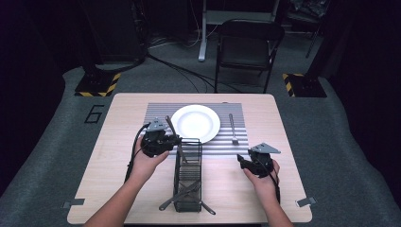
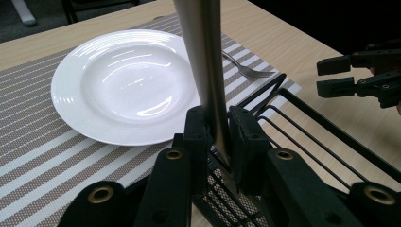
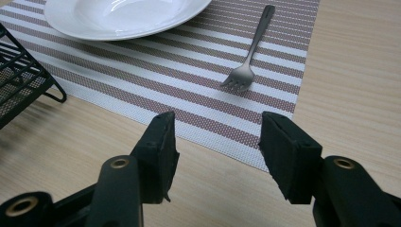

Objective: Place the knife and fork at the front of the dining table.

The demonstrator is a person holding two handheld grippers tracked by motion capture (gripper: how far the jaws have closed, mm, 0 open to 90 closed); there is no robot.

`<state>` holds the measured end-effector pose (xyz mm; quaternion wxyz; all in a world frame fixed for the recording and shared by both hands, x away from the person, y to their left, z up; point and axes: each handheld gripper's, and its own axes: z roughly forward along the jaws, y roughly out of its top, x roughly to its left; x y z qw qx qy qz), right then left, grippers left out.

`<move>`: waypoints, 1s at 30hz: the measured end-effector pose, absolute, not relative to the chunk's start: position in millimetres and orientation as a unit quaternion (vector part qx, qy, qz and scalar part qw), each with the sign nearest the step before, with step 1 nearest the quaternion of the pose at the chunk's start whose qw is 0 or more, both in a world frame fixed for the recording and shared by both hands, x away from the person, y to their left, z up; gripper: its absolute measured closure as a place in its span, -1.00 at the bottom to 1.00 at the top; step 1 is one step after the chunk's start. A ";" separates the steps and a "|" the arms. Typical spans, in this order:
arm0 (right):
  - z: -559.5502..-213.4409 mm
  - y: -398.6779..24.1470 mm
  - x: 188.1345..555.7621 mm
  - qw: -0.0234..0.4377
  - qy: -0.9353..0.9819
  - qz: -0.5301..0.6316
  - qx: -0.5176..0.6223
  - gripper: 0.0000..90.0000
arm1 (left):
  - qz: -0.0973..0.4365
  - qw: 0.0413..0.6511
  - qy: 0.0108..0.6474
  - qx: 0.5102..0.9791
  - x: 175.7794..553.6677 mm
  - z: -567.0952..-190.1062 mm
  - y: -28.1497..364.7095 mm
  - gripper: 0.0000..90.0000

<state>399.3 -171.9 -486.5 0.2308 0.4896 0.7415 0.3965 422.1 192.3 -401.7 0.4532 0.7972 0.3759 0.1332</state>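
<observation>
Left gripper [image 2: 218,142] clamped on a flat metal utensil handle [image 2: 203,61], pads pressing both faces, handle rising steeply from between the jaws and leaning slightly; utensil's working end hidden below, so kind not to be told. Seen from the high view, same left gripper [image 1: 176,140] at the far end of the black wire cutlery caddy [image 1: 188,182], handle [image 1: 170,125] slanting up over the near-left rim of the white plate [image 1: 195,123]. Caddy standing lengthwise on the wooden table [image 1: 118,123], between the two hands, more cutlery [image 1: 182,195] lying crossed in its near end. Plate centred on the striped grey placemat [image 1: 158,111]; fork [image 1: 233,127] lying on the mat just right of the plate, tines toward the person, apart from it. Right gripper [image 3: 217,142] released, jaws well apart with nothing between, hovering above bare table just short of the mat's near edge, fork [image 3: 249,52] ahead of it. Right gripper [image 1: 242,161] held right of the caddy, clear of it.
</observation>
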 end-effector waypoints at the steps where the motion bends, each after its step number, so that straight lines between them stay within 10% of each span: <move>1: -486.7 -171.8 399.2 0.230 0.741 0.396 0.491 0.02 | 0.133 0.453 0.375 0.798 421.5 -401.3 192.2 0.75; 30: -488.3 -174.8 400.7 0.224 0.738 0.396 0.497 0.02 | 0.140 0.456 0.334 0.813 412.6 -392.6 166.6 0.81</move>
